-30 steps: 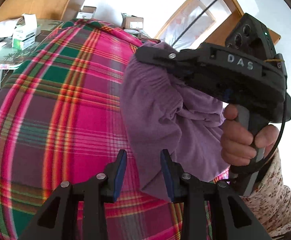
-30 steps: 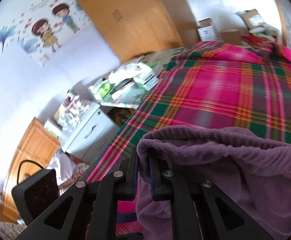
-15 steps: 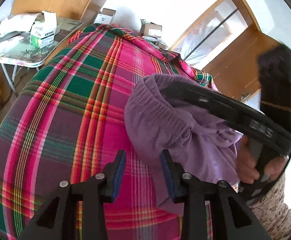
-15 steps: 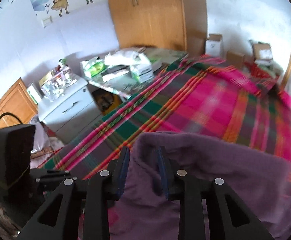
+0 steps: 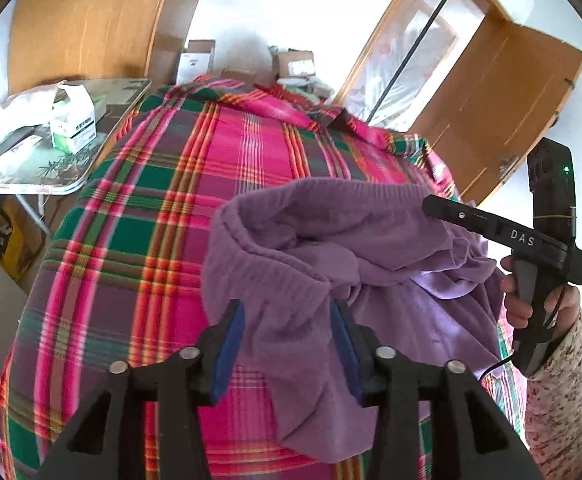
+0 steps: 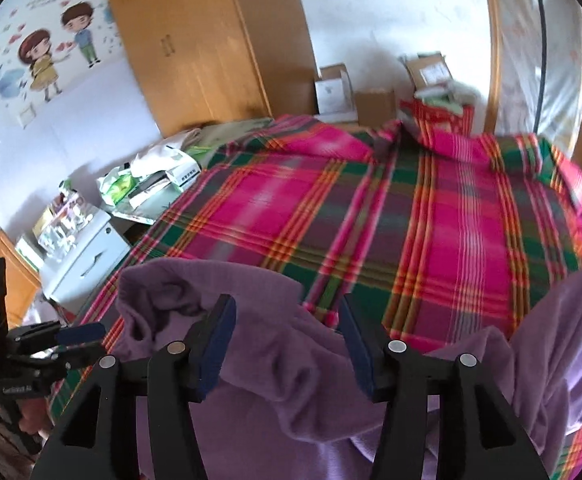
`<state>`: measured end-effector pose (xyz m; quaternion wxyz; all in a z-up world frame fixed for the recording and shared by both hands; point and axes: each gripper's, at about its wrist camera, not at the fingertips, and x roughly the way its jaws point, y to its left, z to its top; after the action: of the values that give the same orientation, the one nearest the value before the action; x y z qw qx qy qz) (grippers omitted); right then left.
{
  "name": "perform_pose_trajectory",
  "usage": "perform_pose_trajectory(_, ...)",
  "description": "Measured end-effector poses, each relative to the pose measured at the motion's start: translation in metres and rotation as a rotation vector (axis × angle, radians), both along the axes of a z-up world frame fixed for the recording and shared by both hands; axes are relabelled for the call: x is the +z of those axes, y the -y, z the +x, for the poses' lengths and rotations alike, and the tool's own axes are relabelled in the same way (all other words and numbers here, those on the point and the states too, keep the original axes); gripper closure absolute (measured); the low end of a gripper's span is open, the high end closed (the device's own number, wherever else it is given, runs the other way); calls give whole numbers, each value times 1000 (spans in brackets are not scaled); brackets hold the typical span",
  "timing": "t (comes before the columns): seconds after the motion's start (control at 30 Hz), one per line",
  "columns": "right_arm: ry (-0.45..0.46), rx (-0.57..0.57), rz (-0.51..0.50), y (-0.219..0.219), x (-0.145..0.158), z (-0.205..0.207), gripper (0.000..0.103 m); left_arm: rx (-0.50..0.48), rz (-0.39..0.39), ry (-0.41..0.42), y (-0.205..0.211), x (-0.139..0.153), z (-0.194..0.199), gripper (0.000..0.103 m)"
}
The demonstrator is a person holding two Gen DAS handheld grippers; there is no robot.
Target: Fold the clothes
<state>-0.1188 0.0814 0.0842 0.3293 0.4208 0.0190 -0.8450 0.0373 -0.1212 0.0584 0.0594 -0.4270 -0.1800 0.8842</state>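
Note:
A crumpled purple garment (image 5: 311,248) lies on the pink and green plaid bedspread (image 5: 139,240), its ribbed band gaping upward. My left gripper (image 5: 289,332) is open, and a fold of the purple cloth runs between its blue-padded fingers. My right gripper (image 6: 287,332) stands wide open over the same garment (image 6: 291,380), cloth bunched under and between its fingers. In the left wrist view the right gripper (image 5: 431,204) reaches in from the right, held by a hand (image 5: 531,304) in a floral sleeve. The left gripper (image 6: 77,338) shows at the right wrist view's lower left.
A folding table (image 5: 103,160) with boxes and bags stands left of the bed. A white drawer cabinet (image 6: 87,256) is beside it. Cardboard boxes (image 6: 371,104) sit past the bed's far end, near a wooden wardrobe (image 6: 211,40) and an open door (image 5: 491,112).
My right gripper was shut on the garment's band a second ago and has opened wide. The garment has dropped lower onto the bed, and both grippers have tilted toward the far end.

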Motion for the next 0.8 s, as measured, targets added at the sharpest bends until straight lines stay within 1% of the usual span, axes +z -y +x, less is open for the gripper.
perform_pose_trajectory(0.07,48,19,-35,1,-8,-6,47,-15,-24,22,-12,-2,-7,55)
perform_pose_trajectory(0.13,92,41,-71,1,-16,-10,47,-3,-42,56,-18,-10,-15,55)
perform_pose_trajectory(0.2,121,64,-95,6,-21,-12,47,10,-61,90,-23,-17,-23,55)
perform_pose_trajectory(0.23,119,75,-93,9,-22,-10,47,33,-75,107,-22,-20,-25,55)
perform_pose_trajectory(0.27,108,87,-80,14,-22,-9,48,55,-88,124,-21,-23,-27,55)
perform_pose_trajectory(0.3,97,99,-67,18,-22,-7,50,66,-79,128,-18,-24,-27,55)
perform_pose_trajectory(0.37,69,116,-40,27,-21,-5,81,88,-60,135,-11,-27,-26,55)
perform_pose_trajectory(0.47,7,123,-11,36,-15,-1,90,122,-33,146,-2,-30,-25,55)
perform_pose_trajectory(0.5,-11,127,-4,40,-12,-1,90,133,-24,150,2,-32,-24,55)
perform_pose_trajectory(0.6,-57,137,20,51,-6,-5,91,166,4,160,11,-36,-23,59)
perform_pose_trajectory(0.67,-88,144,35,59,-2,-8,91,183,48,156,21,-39,-19,67)
perform_pose_trajectory(0.8,-120,152,59,78,1,-16,91,217,132,149,41,-45,-10,76)
